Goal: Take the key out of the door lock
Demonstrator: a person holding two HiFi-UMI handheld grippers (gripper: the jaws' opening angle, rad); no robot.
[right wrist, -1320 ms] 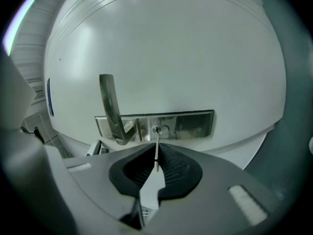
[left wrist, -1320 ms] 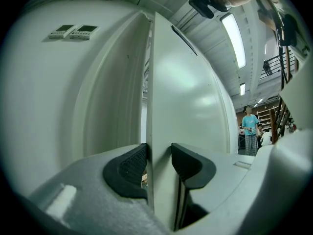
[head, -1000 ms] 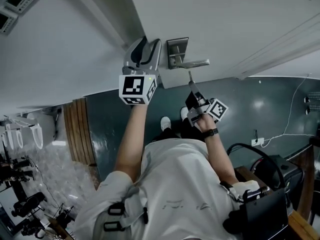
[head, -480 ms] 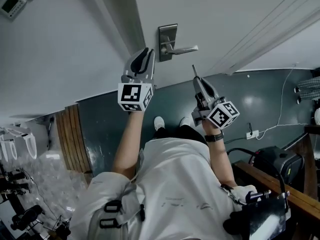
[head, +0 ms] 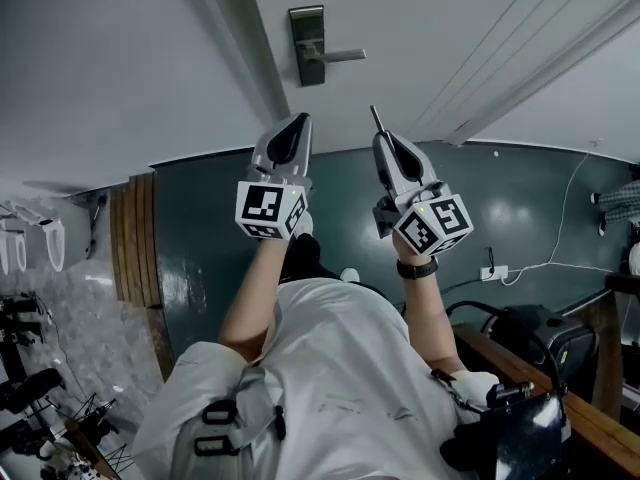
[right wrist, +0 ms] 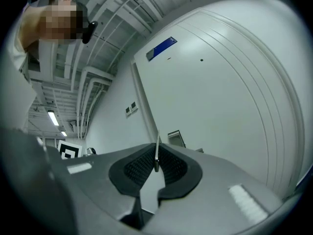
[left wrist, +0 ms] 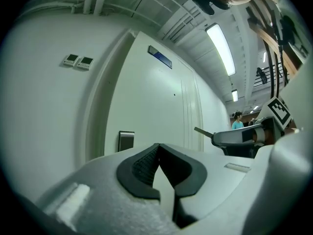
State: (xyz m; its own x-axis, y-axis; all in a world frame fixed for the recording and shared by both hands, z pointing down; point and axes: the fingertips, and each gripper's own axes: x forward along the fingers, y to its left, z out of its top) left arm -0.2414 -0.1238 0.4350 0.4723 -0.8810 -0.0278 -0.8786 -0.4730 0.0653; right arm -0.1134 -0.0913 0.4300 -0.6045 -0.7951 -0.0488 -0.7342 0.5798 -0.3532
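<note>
The fingers (right wrist: 139, 168) of the right gripper (right wrist: 157, 150) are clenched on a thin silver metal key (right wrist: 156, 160). It sits edge-on between the dark ribbed pads, its blade poking out past the tips. The fingers (left wrist: 142, 165) of the left gripper (left wrist: 157, 148) have just closed and meet tip to tip, with nothing between them. Both grippers are held level, near each other, pointing toward the white door (head: 430, 28). The key is out of the dark metal lock plate (head: 307, 28) with its silver lever handle (head: 342, 56), and well apart from it. Behind the grippers, the person's forearms lead back to a white shirt (head: 340, 368) above the dark green floor (head: 210, 228).
</note>
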